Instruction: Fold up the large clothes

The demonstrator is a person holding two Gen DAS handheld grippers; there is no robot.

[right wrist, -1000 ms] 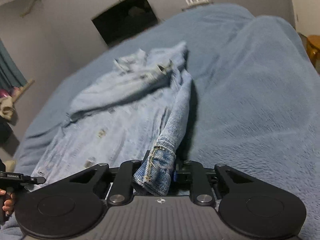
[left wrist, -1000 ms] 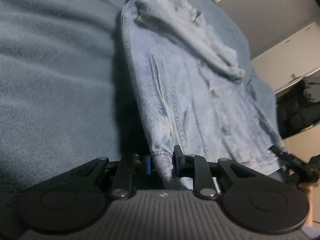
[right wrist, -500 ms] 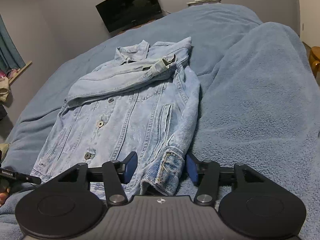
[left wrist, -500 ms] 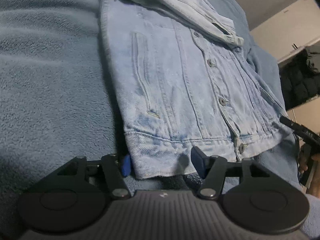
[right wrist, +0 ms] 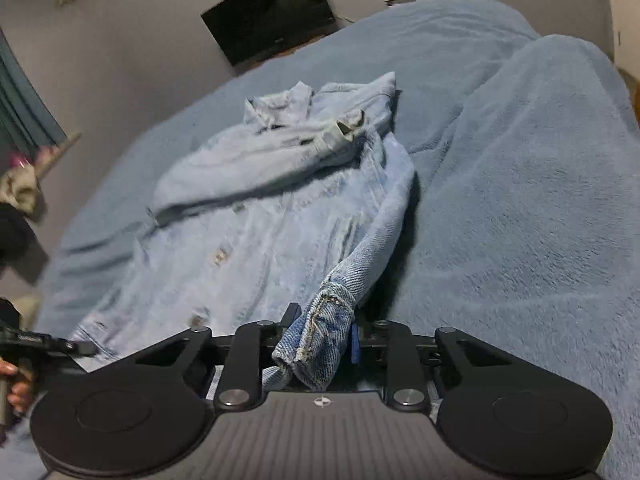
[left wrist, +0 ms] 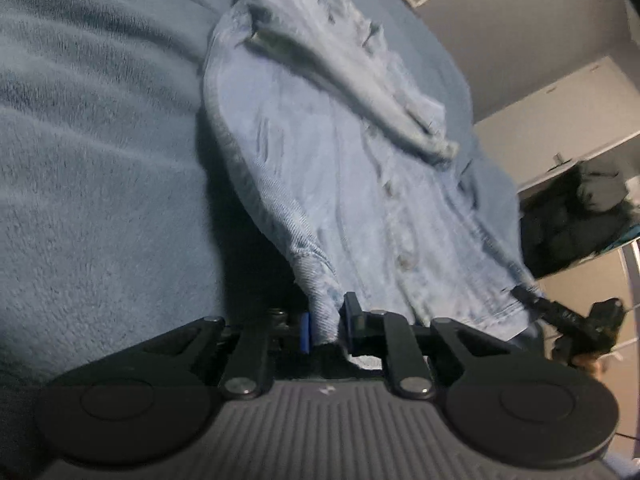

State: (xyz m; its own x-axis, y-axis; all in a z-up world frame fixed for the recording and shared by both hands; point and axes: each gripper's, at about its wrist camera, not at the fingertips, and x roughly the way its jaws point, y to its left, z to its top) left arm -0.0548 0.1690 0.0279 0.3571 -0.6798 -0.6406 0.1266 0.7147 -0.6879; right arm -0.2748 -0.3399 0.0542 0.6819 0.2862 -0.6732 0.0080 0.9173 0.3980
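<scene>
Garment: denim jacket [right wrist: 280, 216], front up on the bed's blue fleece blanket [right wrist: 520, 200].
Feel: thick, stiffish, heavy; likely holds creases.
Hold: bottom hem corners.
Jaws: left gripper [left wrist: 326, 330] and right gripper [right wrist: 320, 340] just closed, each pinching hem.

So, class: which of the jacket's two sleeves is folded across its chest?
The far sleeve, its cuff lying loose near the collar; the other sleeve runs down the jacket's side into the right claw.
</scene>
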